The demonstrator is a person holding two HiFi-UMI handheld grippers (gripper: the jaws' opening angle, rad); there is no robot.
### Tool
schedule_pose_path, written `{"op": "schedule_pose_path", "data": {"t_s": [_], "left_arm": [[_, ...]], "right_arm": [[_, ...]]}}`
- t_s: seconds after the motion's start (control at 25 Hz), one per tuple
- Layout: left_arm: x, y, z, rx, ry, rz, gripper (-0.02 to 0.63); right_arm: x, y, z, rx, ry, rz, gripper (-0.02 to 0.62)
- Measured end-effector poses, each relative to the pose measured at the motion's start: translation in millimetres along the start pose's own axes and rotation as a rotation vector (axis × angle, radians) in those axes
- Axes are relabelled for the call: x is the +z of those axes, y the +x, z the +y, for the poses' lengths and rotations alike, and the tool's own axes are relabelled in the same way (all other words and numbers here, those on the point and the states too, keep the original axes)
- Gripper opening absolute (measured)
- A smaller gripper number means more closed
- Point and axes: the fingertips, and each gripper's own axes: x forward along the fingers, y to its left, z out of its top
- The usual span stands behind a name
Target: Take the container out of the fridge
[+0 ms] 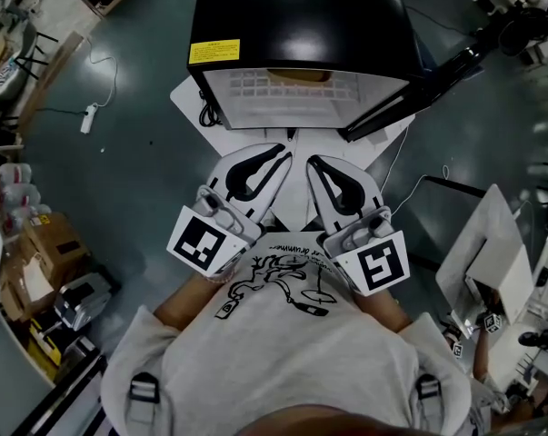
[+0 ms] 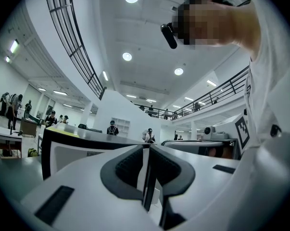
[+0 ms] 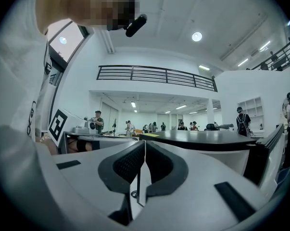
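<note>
White left gripper and right gripper point level, side by side at the chest, jaws together and empty. They face the open black fridge, where a tan container sits on its shelf.

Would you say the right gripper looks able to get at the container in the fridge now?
Probably yes: the fridge door stands open and nothing lies between the right gripper and the container inside, but its jaws are shut and must open first.

The fridge stands open ahead, its door swung out rightward
</note>
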Motion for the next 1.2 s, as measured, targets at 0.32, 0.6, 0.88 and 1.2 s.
{"op": "schedule_pose_path", "data": {"t_s": [0.32, 0.6, 0.88, 1.2], "left_arm": [[-3.5, 14.9, -1.1, 0.025, 0.010, 0.018, 0.041], [-10.1, 28.2, 8.5, 0.048, 0.017, 0.056, 0.086], [-22.0, 38.4, 25.4, 0.075, 0.008, 0.085, 0.095], [-34.5, 52.4, 41.8, 0.083, -0.010, 0.105, 0.098]], "right_arm": [[-0.3, -3.9, -19.6, 0.008, -0.006, 0.001, 0.029], [-5.3, -0.3, -39.8, -0.026, -0.032, 0.019, 0.029], [-25.2, 5.9, -56.3, -0.027, -0.022, 0.078, 0.032], [-41.7, 16.6, -71.9, -0.035, -0.020, 0.118, 0.058]]}}
